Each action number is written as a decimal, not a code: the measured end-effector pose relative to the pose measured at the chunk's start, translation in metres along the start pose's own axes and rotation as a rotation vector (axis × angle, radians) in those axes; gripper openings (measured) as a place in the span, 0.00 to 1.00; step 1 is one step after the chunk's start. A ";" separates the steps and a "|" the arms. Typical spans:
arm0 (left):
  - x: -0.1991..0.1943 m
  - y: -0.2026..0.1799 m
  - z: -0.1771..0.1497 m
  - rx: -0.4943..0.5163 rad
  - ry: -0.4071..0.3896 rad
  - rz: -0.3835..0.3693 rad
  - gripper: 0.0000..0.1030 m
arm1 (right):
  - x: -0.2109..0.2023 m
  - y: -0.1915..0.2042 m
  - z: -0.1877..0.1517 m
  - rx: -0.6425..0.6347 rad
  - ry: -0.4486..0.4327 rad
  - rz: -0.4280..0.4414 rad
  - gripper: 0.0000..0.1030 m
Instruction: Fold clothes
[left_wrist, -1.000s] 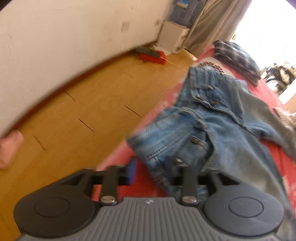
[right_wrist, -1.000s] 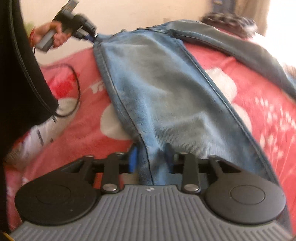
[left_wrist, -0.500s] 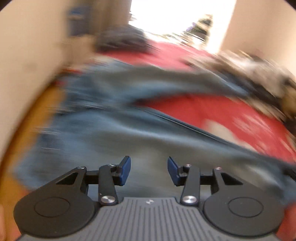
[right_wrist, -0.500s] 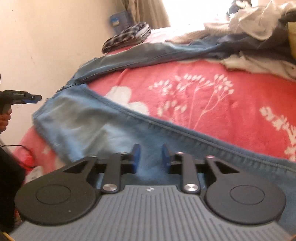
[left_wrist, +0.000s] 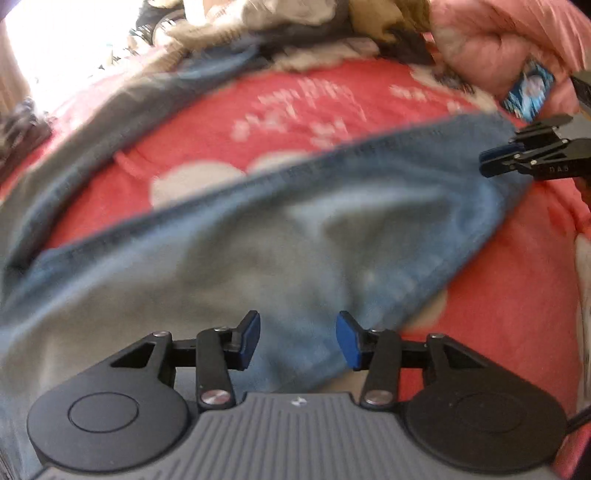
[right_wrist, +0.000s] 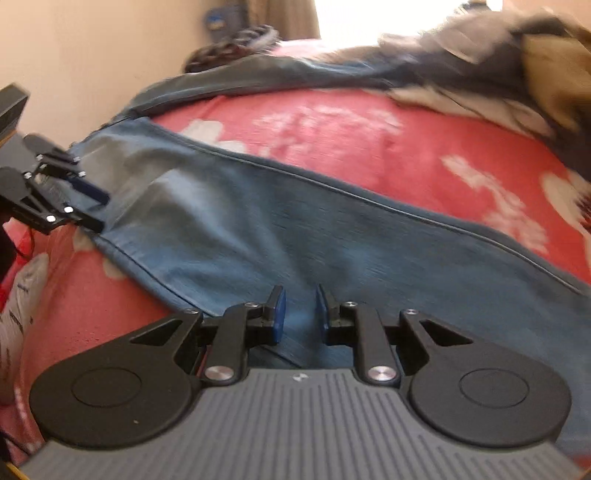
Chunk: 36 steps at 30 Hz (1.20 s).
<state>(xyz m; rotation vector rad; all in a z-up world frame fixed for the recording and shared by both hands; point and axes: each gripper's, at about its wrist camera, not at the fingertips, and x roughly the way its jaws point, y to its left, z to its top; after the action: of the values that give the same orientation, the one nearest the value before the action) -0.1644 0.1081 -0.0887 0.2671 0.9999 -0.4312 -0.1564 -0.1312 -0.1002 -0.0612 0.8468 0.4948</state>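
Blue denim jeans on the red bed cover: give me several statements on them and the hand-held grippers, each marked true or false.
1. The blue denim jeans lie on a red floral blanket. True.
2. The left hand-held gripper is clamped shut. False: its jaws stand apart over the denim.
3. A heap of other clothes sits at the far side. True.
4. The jeans are folded into a neat square. False: one leg stretches out long.

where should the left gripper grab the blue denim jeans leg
Judging by the pose, the hem end of the blue denim jeans leg, coming in from the open side edge: it lies flat on the red floral blanket, so jaws can straddle it.
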 end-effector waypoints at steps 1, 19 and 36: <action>0.001 0.003 0.005 -0.014 -0.014 0.003 0.47 | -0.004 -0.005 0.005 0.010 -0.028 -0.016 0.17; 0.069 0.077 0.099 -0.059 -0.178 0.409 0.53 | 0.041 -0.082 0.168 0.188 -0.143 -0.142 0.31; 0.146 0.105 0.141 0.068 -0.207 0.507 0.44 | 0.256 -0.147 0.299 0.875 0.031 0.044 0.33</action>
<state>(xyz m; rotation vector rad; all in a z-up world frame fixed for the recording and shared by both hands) 0.0589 0.1105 -0.1384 0.5116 0.6828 -0.0278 0.2620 -0.0872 -0.1085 0.7556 1.0354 0.1310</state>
